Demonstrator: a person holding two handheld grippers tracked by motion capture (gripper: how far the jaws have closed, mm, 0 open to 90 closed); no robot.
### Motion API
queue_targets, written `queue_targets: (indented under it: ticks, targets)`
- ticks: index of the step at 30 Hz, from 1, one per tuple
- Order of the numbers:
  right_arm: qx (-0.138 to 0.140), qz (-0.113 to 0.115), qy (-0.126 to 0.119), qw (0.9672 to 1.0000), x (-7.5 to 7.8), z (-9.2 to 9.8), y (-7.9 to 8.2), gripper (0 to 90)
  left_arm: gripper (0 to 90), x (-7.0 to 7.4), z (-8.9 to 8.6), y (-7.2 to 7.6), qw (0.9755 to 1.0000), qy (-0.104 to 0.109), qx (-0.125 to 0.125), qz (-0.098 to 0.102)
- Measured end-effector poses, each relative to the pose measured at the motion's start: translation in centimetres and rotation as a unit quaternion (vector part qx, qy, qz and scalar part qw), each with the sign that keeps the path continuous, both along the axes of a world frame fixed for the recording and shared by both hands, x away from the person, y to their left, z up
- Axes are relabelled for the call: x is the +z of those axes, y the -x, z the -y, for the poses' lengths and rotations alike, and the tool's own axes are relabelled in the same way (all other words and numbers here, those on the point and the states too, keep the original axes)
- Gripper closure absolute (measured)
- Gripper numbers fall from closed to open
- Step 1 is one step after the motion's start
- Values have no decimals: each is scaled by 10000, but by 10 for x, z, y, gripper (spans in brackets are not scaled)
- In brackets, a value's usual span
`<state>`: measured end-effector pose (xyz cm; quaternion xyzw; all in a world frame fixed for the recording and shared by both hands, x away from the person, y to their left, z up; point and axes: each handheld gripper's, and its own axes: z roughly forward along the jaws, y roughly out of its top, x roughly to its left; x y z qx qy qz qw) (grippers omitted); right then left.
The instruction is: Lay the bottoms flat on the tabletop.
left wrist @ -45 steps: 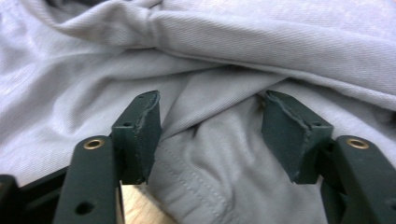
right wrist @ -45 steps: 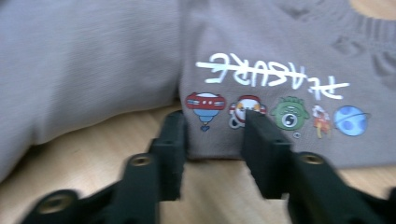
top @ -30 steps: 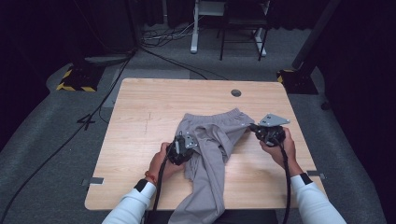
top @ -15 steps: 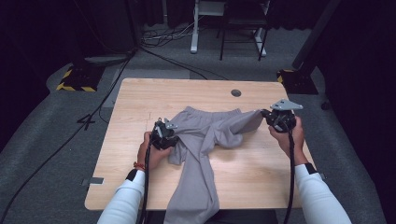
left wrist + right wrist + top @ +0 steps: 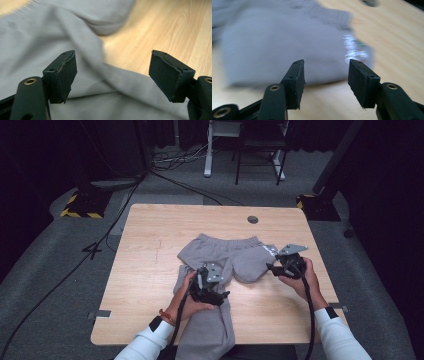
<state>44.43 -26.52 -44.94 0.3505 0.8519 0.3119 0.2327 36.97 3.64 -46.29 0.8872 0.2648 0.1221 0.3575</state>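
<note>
Both grippers are letting go at once — jaws have just been opening on each side, nothing between the pads now. Left gripper (image 5: 214,289) is sitting over the near-left part of the grey sweatpants (image 5: 235,257), jaws wide apart in the left gripper view with cloth (image 5: 105,82) lying under them, not pinched. Right gripper (image 5: 278,267) is hovering just off the right edge of the folded part, jaws roughly half open, pads (image 5: 295,80) clear of the fabric and the white label (image 5: 355,48) ahead of them.

Compared with a second ago, the pants are lying flatter and spread wider: waistband running left-right across the middle of the table (image 5: 150,250), upper part doubled over, one leg trailing off the near edge. Left hand has been coming back in toward the centre after pulling out left.

My read: spread-and-release step is finishing — next is likely re-gripping for a fold, probably the hanging leg. Risk: that leg dragging the pile toward the near edge.
</note>
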Motion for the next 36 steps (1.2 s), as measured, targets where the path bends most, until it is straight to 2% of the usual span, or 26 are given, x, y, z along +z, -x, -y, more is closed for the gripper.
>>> queue_targets:
  ticks: [1, 3, 4, 5, 6, 7, 8, 9, 11, 14, 16, 18, 19, 22, 23, 24, 25, 26, 28, 29, 30, 31, 34, 36]
  targets:
    - [152, 48, 67, 9999, -2, -1, 7, 481, 250, -4, 4, 0, 9999, -171, 8, -10]
    - [695, -196, -208, 9972, -7, -3, 21, 495, 292, -12, 6, -2, 9994, -354, 29, -31]
    - [852, -252, -190, 9959, -11, -7, 28, 497, 302, -16, 4, -4, 9991, -397, 78, -87]
    - [852, -252, -190, 9959, -11, -7, 28, 497, 332, -16, 4, -4, 9991, -397, 78, -87]
    - [1179, -395, 42, 9922, -18, -16, 37, 508, 372, -19, 2, -6, 9990, -414, 98, -118]
    - [1179, -395, 42, 9922, -18, -16, 37, 508, 389, -21, 0, -7, 9989, -429, 142, -107]
    - [1307, -546, -53, 9899, -23, -22, 39, 509, 424, -22, -4, -11, 9991, -342, 154, -211]
    - [1296, -616, -64, 9896, -25, -25, 38, 484, 454, -23, -6, -13, 9991, -323, 186, -221]
    - [1158, -599, -38, 9915, -30, -29, 33, 443, 508, -23, -9, -17, 9990, -314, 184, -244]
    - [882, -611, -136, 9941, -37, -34, 21, 404, 670, -25, -15, -25, 9992, -227, 200, -280]
    - [692, -603, -286, 9954, -41, -38, 13, 378, 761, -25, -18, -32, 9991, -246, 230, -240]
    - [478, -614, -432, 9960, -43, -45, 5, 378, 811, -23, -20, -39, 9992, -304, 239, -114]
    - [404, -573, -397, 9967, -43, -50, 1, 396, 825, -22, -21, -44, 9992, -313, 251, -64]
    - [283, -284, -167, 9991, -41, -62, -5, 632, 841, -13, -27, -55, 9992, -205, 341, 22]
    - [291, -192, -100, 9993, -41, -64, -6, 684, 842, -9, -30, -58, 9991, -148, 379, 85]
    - [291, -192, -100, 9993, -41, -64, -6, 684, 844, -9, -30, -58, 9991, -148, 379, 85]
    - [256, -68, -53, 9996, -40, -66, -7, 762, 844, -4, -32, -61, 9988, -102, 437, 189]
    - [269, -1, -190, 9995, -35, -64, -10, 819, 849, 6, -38, -66, 9979, -47, 559, 334]
    - [277, 153, -388, 9987, -26, -58, -9, 835, 860, 15, -45, -71, 9967, -17, 670, 458]
    - [277, 153, -388, 9987, -26, -58, -9, 835, 864, 15, -45, -71, 9967, -17, 670, 458]
    - [259, 225, -538, 9980, -13, -51, -8, 835, 865, 22, -51, -75, 9959, 49, 749, 503]
    - [277, 289, -582, 9975, -6, -47, -6, 836, 865, 26, -53, -76, 9956, 65, 761, 550]
    - [368, 516, -772, 9950, 20, -38, 3, 836, 866, 39, -53, -75, 9950, 141, 715, 689]
    - [376, 696, -839, 9933, 38, -34, 9, 836, 864, 50, -51, -74, 9954, 176, 614, 711]
